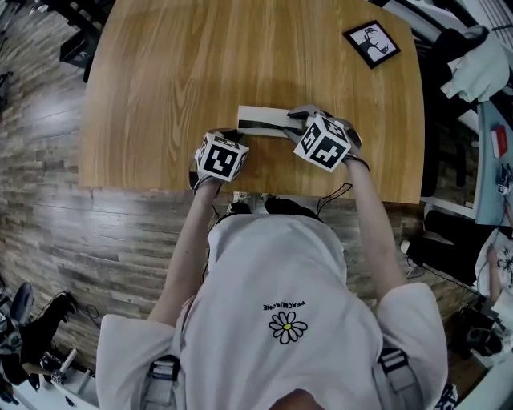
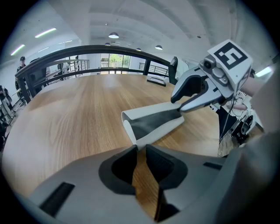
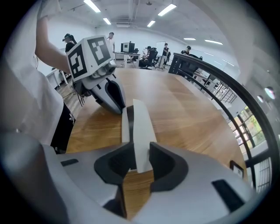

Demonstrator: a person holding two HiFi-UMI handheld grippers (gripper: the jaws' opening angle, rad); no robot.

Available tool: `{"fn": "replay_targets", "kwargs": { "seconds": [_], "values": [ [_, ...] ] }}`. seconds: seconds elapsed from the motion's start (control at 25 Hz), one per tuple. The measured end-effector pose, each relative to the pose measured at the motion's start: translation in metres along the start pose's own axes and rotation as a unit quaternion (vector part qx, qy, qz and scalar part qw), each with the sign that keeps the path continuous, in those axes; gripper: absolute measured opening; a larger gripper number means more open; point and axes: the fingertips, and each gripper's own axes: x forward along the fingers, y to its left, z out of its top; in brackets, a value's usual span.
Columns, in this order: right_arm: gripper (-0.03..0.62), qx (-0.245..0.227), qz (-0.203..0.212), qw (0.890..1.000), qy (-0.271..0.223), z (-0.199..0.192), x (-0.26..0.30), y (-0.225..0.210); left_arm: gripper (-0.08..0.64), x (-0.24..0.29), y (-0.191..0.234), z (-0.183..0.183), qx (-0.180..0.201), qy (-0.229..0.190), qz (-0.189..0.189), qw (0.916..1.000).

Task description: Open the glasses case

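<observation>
- The tabletop [image 1: 160, 80] carries the glasses case [image 1: 260, 120] toward its front edge.
- The step in hand, I judge, is lifting the flap. The next move calls for raising it further while the base stays pinned down.
- The right tongs [image 3: 141, 153] pinch the case's white flap [image 3: 142, 131]. The left tongs [image 2: 139, 148], nearly together, seem to nip its near corner.
- Only the left gripper view shows the dark lining [image 2: 153, 122] gaping.

Looks like a big open-plan office or lab floor to me. Long strip lights [image 3: 98, 6] on the ceiling, people [image 3: 148, 51] around a monitor [image 3: 128, 46] way past the bench's [image 1: 160, 96] far edge, a black railing [image 2: 65, 53] with windows [image 2: 114, 60] behind it, wood-plank floor [image 1: 48, 216].
</observation>
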Motion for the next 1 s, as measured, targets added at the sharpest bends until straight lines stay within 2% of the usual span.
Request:
{"fn": "replay_targets", "kwargs": {
  "seconds": [0.08, 0.16, 0.28, 0.52, 0.72, 1.0],
  "values": [
    [0.089, -0.004, -0.013, 1.000, -0.003, 0.004, -0.003, -0.004, 0.078, -0.001, 0.000, 0.000, 0.000, 0.002, 0.000, 1.0000],
    [0.078, -0.015, -0.027, 1.000, 0.001, 0.004, -0.004, -0.009, 0.078, -0.002, -0.001, 0.001, 0.001, 0.000, 0.002, 1.0000],
    [0.043, -0.041, -0.068, 0.997, 0.011, 0.006, -0.004, -0.020, 0.078, -0.003, -0.001, 0.001, 0.002, 0.001, 0.003, 1.0000],
    [0.020, -0.081, -0.126, 0.988, 0.043, 0.005, 0.003, -0.036, 0.078, 0.001, -0.001, 0.000, 0.006, 0.001, 0.004, 1.0000],
    [0.020, -0.076, -0.141, 0.986, 0.046, 0.006, 0.006, -0.045, 0.077, -0.001, -0.001, 0.002, 0.009, 0.001, 0.004, 1.0000],
    [0.021, -0.069, -0.141, 0.987, 0.044, 0.006, 0.006, -0.045, 0.077, 0.000, -0.001, 0.000, 0.010, 0.003, 0.002, 0.9999]
  ]
}}
